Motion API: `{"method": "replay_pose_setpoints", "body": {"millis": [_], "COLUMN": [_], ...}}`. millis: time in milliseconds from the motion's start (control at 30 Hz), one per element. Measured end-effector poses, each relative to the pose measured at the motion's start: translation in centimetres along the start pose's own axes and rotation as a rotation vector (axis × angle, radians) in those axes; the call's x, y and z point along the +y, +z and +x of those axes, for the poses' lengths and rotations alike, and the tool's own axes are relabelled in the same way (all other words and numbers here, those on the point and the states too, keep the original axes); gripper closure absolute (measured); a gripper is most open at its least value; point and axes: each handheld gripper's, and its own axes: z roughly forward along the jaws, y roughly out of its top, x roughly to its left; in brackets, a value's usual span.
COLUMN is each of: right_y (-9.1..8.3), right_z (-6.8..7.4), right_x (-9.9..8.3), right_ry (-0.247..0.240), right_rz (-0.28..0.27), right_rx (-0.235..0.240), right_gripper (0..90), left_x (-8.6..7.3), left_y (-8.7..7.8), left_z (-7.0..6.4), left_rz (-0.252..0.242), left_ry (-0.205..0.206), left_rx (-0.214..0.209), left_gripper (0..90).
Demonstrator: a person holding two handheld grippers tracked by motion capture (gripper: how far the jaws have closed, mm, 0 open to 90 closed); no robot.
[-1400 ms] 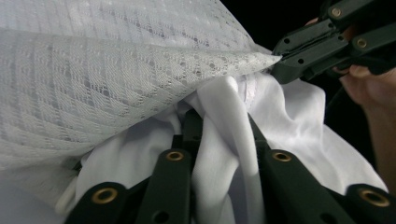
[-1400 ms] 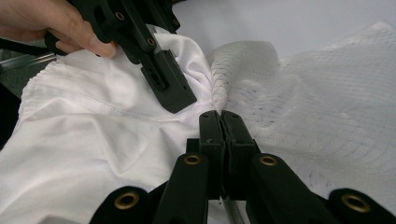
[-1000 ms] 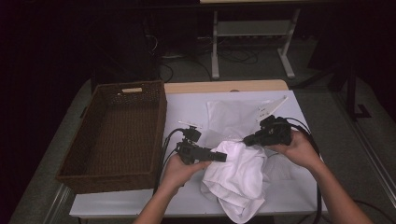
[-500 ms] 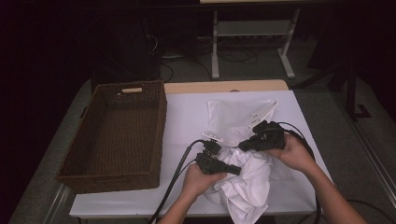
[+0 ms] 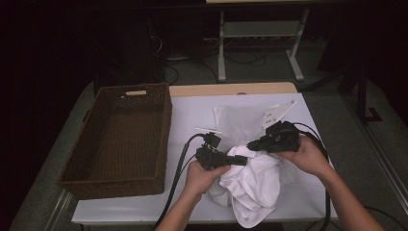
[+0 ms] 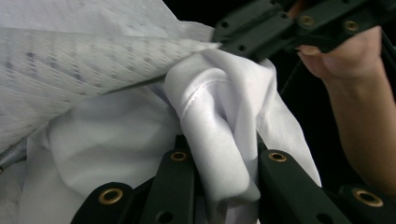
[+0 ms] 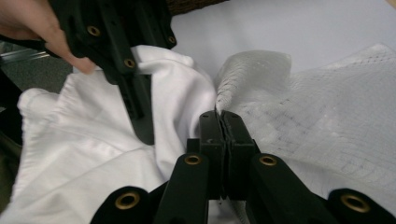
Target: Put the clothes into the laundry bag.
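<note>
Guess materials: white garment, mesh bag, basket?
Garment: soft matte woven fabric, likely cotton; stitched hem, limp folds. Mesh bag: thin translucent netting, probably synthetic; grid weave shows. Basket: dark brown woven wicker or rattan-like fibre; plaited walls.

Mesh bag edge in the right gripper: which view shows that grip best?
Right gripper view: the right gripper has its jaws shut on the mesh bag edge. Left gripper view shows that pinch from afar; high view shows the bag flat on the table.

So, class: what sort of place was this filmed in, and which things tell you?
Probably a lab or workshop set up for recording, not a home: a white-topped table, a metal stand amid floor cables behind, and a hand-held left gripper working a white cloth.
</note>
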Motion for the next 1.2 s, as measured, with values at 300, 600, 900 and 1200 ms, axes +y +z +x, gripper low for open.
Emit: {"method": "replay_pose_setpoints", "body": {"millis": [300,600,900,1200], "right_y": [1.1,1.1,1.0,1.9], "right_z": [0.3,-0.6,-0.7,-0.2], "right_x": [-1.0,-2.1,-2.1,-1.5], "right_ry": [-0.001,0.037,0.045,0.015], "right_rz": [0.062,0.048,0.038,0.052], "right_rx": [0.008,0.022,0.009,0.020], "right_gripper": [88.0,87.9,87.7,87.7], "left_x": [-0.9,-0.8,-1.8,-2.8], "left_y": [1.5,-1.0,-1.8,1.8], "left_z": [4.0,2.0,0.6,1.8], "left_rz": [-0.082,-0.022,0.138,0.084], "left_ry": [-0.102,-0.049,0.030,0.016], "left_rx": [0.142,0.175,0.222,0.128], "left_gripper": [80.2,48.8,30.6,76.4]}}
